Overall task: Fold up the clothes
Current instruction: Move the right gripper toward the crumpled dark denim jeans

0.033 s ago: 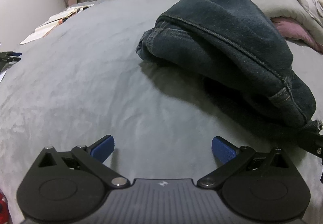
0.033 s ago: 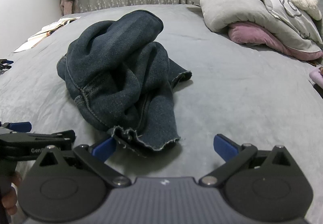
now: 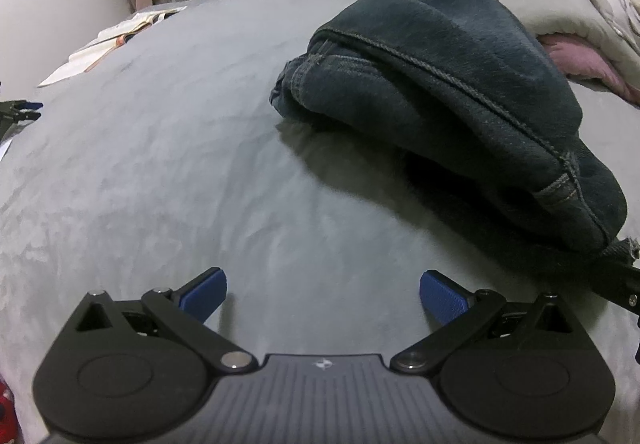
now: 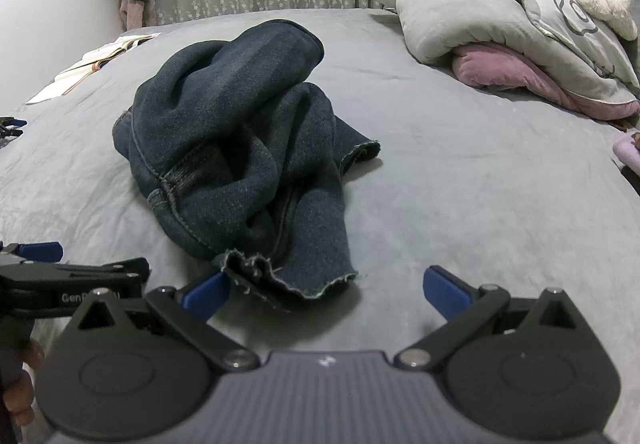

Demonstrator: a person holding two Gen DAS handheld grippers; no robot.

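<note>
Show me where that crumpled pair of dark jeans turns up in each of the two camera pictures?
Left wrist view: the jeans fill the upper right, lying on the grey bed cover, beyond the open left gripper.
Right wrist view: the jeans sit centre-left, their frayed hem right at the open right gripper.
Shared landmark: the open book at the bed's far left edge.

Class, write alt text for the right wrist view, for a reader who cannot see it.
A crumpled pair of dark blue denim jeans lies heaped on a grey bedspread, its frayed hem just ahead of the open right gripper with blue-padded black fingers. The left gripper shows at the left edge; grey and pink pillows are piled at the back right.
</note>
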